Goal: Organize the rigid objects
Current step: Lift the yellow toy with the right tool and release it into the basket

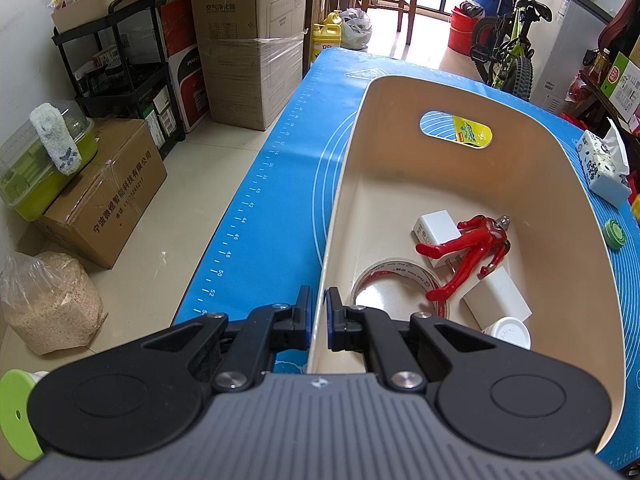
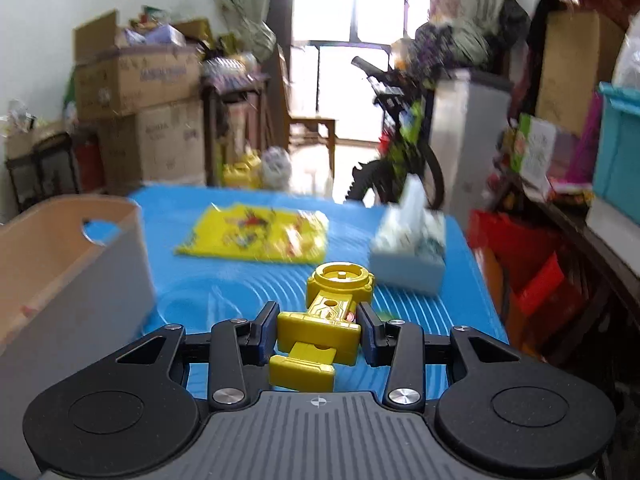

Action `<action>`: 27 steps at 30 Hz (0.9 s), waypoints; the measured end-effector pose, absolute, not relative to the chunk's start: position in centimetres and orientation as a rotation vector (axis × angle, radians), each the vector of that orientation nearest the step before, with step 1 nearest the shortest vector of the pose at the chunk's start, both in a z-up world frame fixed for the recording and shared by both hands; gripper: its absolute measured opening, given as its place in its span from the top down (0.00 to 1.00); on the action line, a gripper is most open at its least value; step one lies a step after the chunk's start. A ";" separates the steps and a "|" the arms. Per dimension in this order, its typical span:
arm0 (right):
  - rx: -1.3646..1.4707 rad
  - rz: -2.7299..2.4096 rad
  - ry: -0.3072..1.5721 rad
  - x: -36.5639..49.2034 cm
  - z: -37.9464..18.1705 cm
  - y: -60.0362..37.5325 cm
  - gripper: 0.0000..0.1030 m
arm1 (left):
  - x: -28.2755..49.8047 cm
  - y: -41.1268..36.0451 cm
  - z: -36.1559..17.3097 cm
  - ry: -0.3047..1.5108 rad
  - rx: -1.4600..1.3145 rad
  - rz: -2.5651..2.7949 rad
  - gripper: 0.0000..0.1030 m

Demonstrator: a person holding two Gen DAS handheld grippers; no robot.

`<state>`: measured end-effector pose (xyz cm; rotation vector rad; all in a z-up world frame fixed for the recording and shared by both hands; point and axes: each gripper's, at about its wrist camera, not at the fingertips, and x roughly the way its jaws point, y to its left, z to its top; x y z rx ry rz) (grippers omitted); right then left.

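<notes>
Cluttered storeroom, blue-matted bench (image 2: pixel 224 280). Left gripper (image 1: pixel 319 312) clenched on beige bin (image 1: pixel 560 208) rim — right gripper (image 2: pixel 319 330) grasping yellow toy (image 2: pixel 326 320) mid-body, above bench. Probably light, stiff, slick plastic.

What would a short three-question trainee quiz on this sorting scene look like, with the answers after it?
1. True or false: the left claw is clamped on the rim of the beige bin.
2. What does the right claw hold? A) tape roll B) yellow toy C) tissue box
3. Fill in: the red figure lies ___ the bin.

Key: 1 true. 2 B, the yellow toy. 3 inside, partly over the tape roll and the white charger.
</notes>
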<state>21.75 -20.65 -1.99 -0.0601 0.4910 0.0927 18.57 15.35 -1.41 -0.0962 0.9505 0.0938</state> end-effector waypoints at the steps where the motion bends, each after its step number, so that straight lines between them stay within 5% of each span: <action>1: -0.057 0.118 0.476 21.8 -1.2 -20.1 0.55 | 18.6 15.4 -1.4 0.951 -0.097 0.093 0.92; 11: -0.050 0.350 0.396 22.5 3.4 -12.6 0.55 | 18.6 15.4 -1.4 0.951 -0.096 0.093 0.92; 27: -0.202 0.605 0.680 23.5 -2.6 -2.7 0.55 | 18.6 15.4 -1.4 0.951 -0.096 0.093 0.92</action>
